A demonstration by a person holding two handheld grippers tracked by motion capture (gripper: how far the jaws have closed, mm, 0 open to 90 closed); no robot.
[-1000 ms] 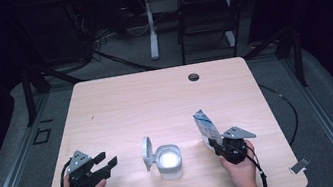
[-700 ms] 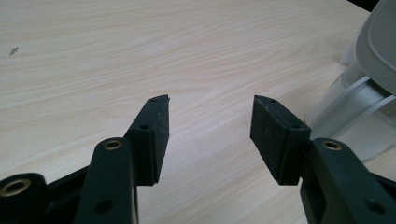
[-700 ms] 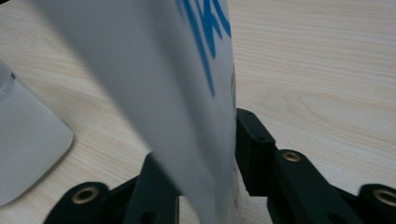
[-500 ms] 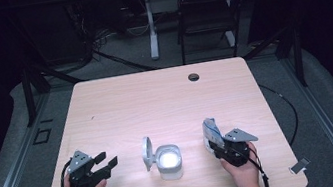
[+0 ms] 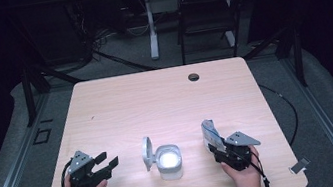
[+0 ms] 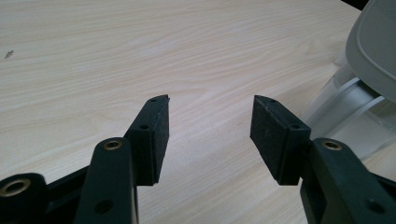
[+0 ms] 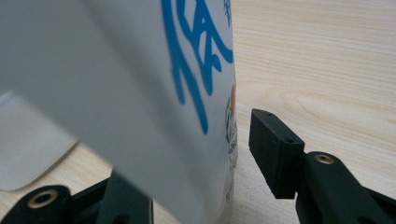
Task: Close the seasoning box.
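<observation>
I have the right gripper (image 5: 217,147) near the tabletop's front edge, toward its right corner, with the white-and-blue pouch (image 5: 210,133) standing between its jaws. The jaws have just been opening: in the right gripper view the right pad (image 7: 273,149) stands clear of the pouch (image 7: 140,93), so I read this as a release, the pouch set down on its base, leaning a little, beside the container where it can be fetched again.

The white container (image 5: 169,161) sits at the middle of the front edge with its hinged lid (image 5: 147,153) swung up on the left side, mouth open, presumably to take the pouch's contents or after taking them.

My left gripper (image 5: 106,164) rests near the front-left corner, spread wide with nothing between the pads, pointing toward the container; I judge it is kept there to steady it.

The tabletop (image 5: 155,100) is pale wood grain, with a dark cable hole (image 5: 193,76) near the back edge. Around it the room is dark: grey floor, a chair (image 5: 203,17) and table legs behind.
</observation>
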